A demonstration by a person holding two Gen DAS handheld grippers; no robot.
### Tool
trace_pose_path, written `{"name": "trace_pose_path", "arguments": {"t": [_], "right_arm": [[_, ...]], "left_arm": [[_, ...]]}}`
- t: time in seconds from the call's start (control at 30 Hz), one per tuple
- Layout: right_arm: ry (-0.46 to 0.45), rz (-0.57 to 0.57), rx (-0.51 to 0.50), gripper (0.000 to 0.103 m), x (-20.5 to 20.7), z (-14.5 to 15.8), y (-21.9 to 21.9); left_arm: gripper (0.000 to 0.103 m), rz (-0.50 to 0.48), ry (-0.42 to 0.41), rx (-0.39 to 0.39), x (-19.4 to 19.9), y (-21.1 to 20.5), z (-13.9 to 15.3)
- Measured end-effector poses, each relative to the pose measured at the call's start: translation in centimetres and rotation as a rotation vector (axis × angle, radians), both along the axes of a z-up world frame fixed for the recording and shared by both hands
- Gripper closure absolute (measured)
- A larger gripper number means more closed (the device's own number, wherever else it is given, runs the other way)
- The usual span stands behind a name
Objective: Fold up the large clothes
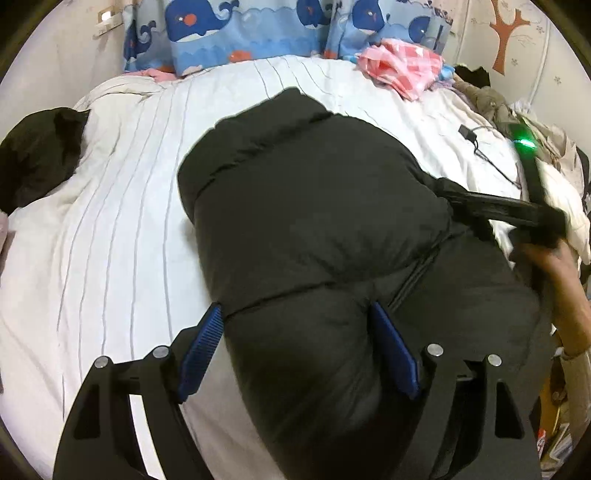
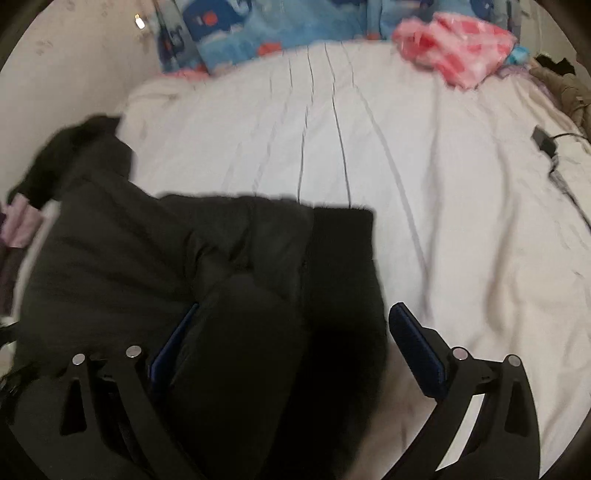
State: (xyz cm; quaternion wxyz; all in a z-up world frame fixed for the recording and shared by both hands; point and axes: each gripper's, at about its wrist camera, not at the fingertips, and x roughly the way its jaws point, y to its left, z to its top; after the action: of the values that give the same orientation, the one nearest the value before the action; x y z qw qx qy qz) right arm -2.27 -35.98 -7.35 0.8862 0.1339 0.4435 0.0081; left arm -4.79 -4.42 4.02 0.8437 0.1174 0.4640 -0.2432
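Black puffer jacket (image 1: 314,221) on bed (image 1: 129,221), L gripper (image 1: 301,354) & R gripper (image 2: 295,350) both released

Both wrist cams are looking steeply down and forward along their own fingers, sitting close over the black puffer jacket (image 1: 314,221) on the white striped bedspread (image 1: 129,221). Left cam is facing the whale-print pillows (image 1: 240,33) at the headboard, catching the right gripper (image 1: 498,210) at its right edge. Right cam is sitting further right, jacket filling its lower left, blurred. Both are sharing jacket, bedspread, pillows, pink checked cloth (image 2: 458,44), black charger (image 2: 545,142).
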Motion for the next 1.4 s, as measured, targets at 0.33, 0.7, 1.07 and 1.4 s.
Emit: {"name": "trace_pose_path", "arguments": {"t": [0.33, 0.7, 1.07, 1.4], "right_arm": [[0.100, 0.173, -0.034, 0.006, -8.5, -3.4, 5.1], [-0.152, 0.136, -0.031, 0.006, -8.9, 4.6, 4.5], [0.099, 0.088, 0.079, 0.006, 5.9, -5.6, 3.9], [-0.111, 0.180, 0.017, 0.006, -8.2, 3.1, 6.0]], "left_arm": [[0.022, -0.088, -0.028, -0.035, -3.9, -3.0, -0.3], [0.021, -0.069, -0.086, -0.027, -6.0, -2.3, 0.8], [0.020, -0.133, -0.034, -0.066, -5.8, -2.9, -2.2], [0.020, -0.093, -0.134, -0.004, -9.5, -2.1, -0.4]]}}
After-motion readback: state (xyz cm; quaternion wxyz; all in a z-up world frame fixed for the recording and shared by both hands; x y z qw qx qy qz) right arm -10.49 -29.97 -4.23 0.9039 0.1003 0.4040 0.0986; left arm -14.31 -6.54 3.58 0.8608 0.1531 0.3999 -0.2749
